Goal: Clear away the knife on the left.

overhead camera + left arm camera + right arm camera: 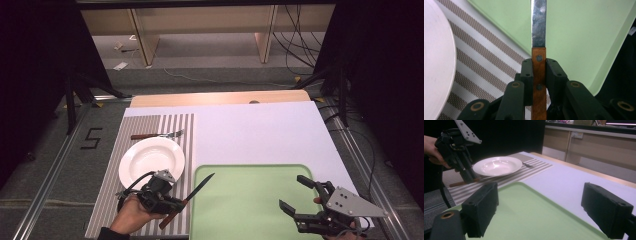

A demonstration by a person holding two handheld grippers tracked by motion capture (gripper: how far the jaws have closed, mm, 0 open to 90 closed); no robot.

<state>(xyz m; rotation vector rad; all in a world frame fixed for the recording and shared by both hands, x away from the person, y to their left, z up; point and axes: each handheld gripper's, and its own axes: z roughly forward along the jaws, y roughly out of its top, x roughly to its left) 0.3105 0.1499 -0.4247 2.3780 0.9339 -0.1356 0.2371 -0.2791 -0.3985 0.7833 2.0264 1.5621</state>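
Counting one knife (189,199), one fork (157,135), one plate (151,160), one tray (250,200).

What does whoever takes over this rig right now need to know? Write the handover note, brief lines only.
Left gripper: shut on the wooden handle of the knife, blade pointing out over the near left corner of the green tray.
Right gripper: open, holding nothing, above the tray's right side.
Things: white plate on the striped placemat; fork on the mat, beyond the plate.
Done: plate and fork are laid; knife is in hand.
Left: probably set the knife down on the mat beside the plate. Whether the knife touches the mat or tray now cannot be told.
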